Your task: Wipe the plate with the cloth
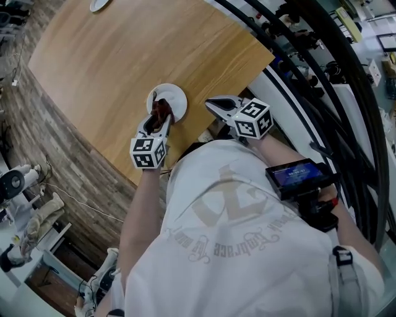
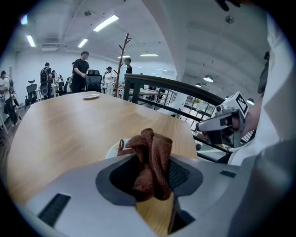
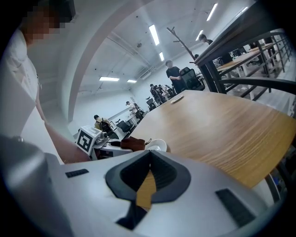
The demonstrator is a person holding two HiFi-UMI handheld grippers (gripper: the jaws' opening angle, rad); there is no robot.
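A small white plate lies near the front edge of the wooden table. My left gripper is shut on a bunched brown cloth, which hangs over the near part of the plate. From the left gripper view the cloth fills the jaws, with the plate's rim just showing behind it. My right gripper hovers shut and empty over the table edge, to the right of the plate. In the right gripper view the plate and cloth appear at left.
A second white plate sits at the table's far end. A dark curved railing runs close on the right. People and office chairs stand beyond the far end of the table. The floor to the left holds cables and equipment.
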